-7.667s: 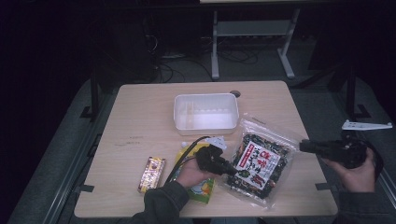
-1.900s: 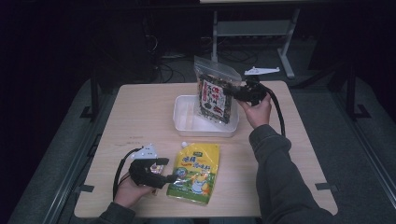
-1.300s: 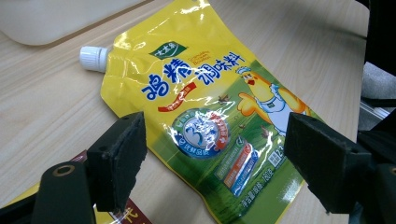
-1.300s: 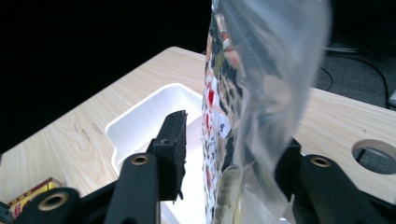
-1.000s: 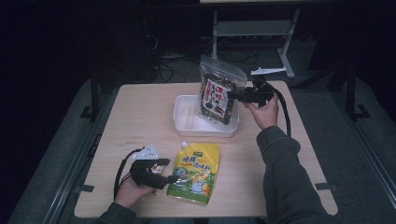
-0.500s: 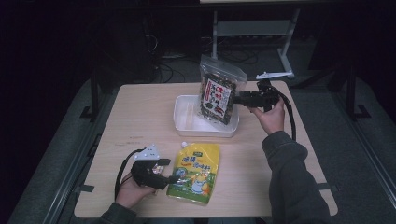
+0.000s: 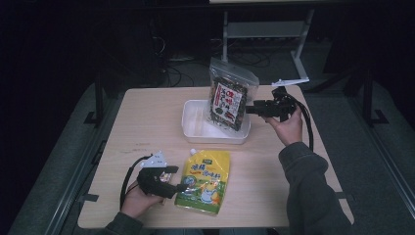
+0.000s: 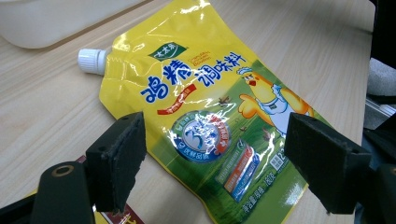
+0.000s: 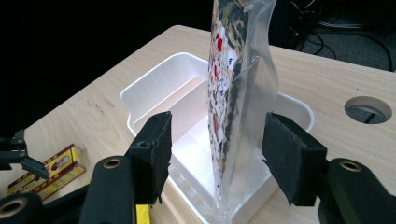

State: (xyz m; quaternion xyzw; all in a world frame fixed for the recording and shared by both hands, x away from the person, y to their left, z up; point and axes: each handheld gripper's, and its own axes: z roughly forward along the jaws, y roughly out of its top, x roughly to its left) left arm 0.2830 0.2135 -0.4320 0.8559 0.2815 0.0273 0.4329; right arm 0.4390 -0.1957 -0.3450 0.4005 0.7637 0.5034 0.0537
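The right gripper (image 7: 248,109) sits at the far right of the table, its jaws spread to either side of the snack bag (image 7: 227,98); they have just been opening, and in the right gripper view the pads (image 9: 156,151) stand clear of the bag (image 9: 236,88) between them. The bag stands upright in the right end of the white tub (image 7: 195,128), leaning a little toward its wall, so this item looks delivered and only the release and pull-back seem left for it. The left gripper (image 7: 182,188) rests at the near left, jaws spread and pointing at the yellow pouch (image 7: 204,179); in the left gripper view both pads (image 8: 116,158) flank the pouch (image 8: 205,126) without pressing it. The pouch lies flat on the table (image 7: 147,112), near of the tub and well apart from it, so packing it is, by my reading, the next job. A small box (image 9: 49,175) lies on the table by the left gripper, also outside the tub. Count: two grippers, one tub, one snack bag, one pouch, one box; one of three items is in.
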